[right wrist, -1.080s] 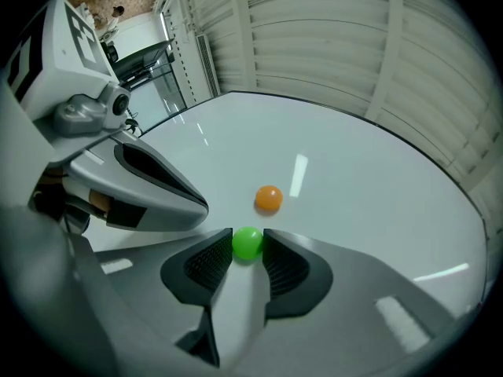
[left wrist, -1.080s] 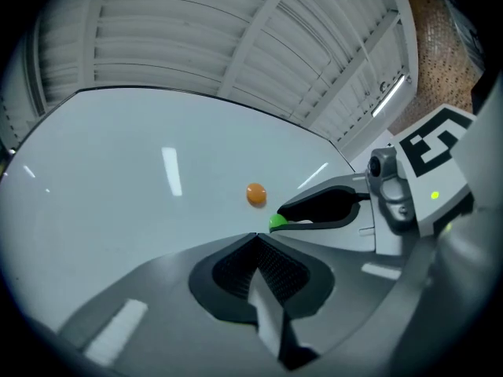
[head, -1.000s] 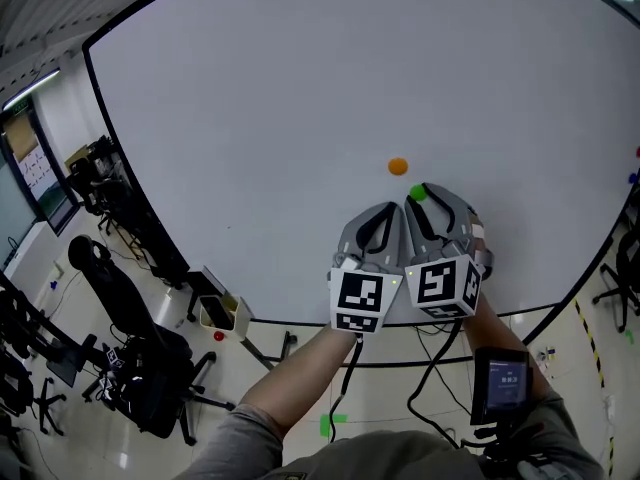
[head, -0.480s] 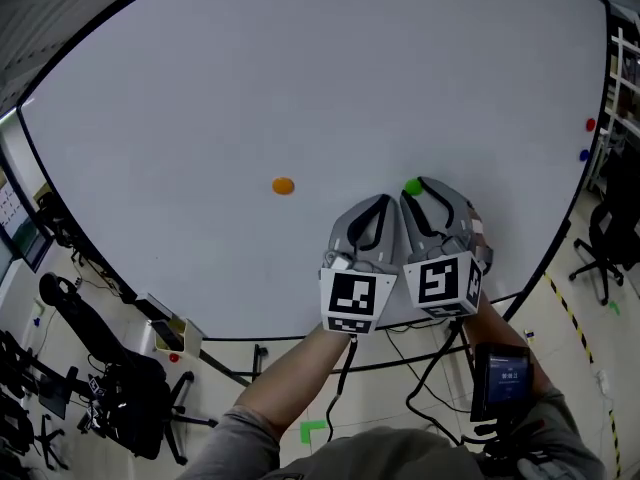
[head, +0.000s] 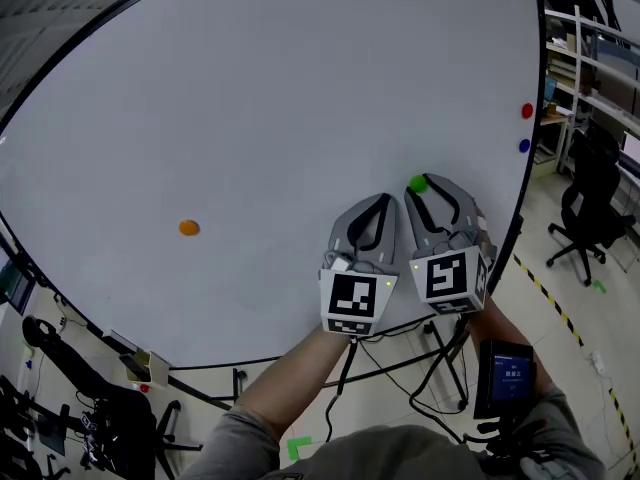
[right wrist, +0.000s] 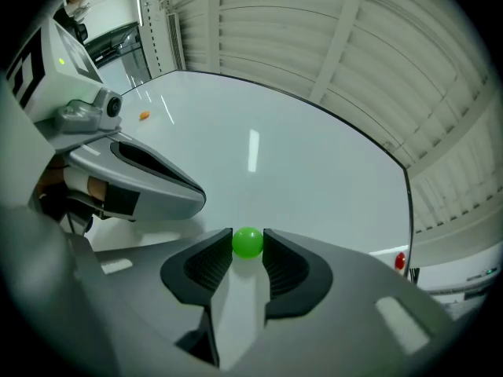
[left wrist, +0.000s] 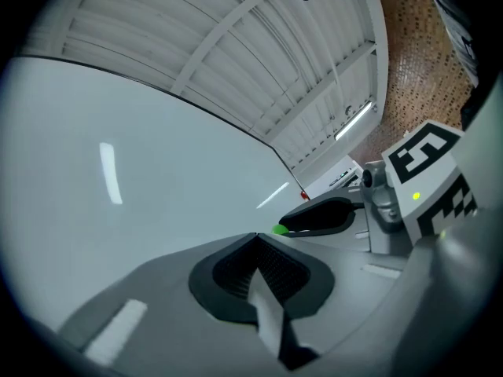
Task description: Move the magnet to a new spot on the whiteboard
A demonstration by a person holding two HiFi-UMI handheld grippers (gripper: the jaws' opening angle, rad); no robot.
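Both grippers and my head view have swung right along the whiteboard (head: 300, 98). The orange magnet (head: 188, 228), which sat just up-left of the green magnet (head: 418, 183) a second ago, now lies well apart from it, far off to the left. The green magnet has travelled with the right gripper (right wrist: 248, 251); the left gripper (head: 380, 200) moved alongside.

The board's right edge has come in, with a red magnet (head: 527, 111) and a blue magnet (head: 524, 145) near it. Shelving (head: 590, 48) and a black office chair (head: 585, 208) now show beyond that edge. The clutter at lower left has slid mostly out of view.
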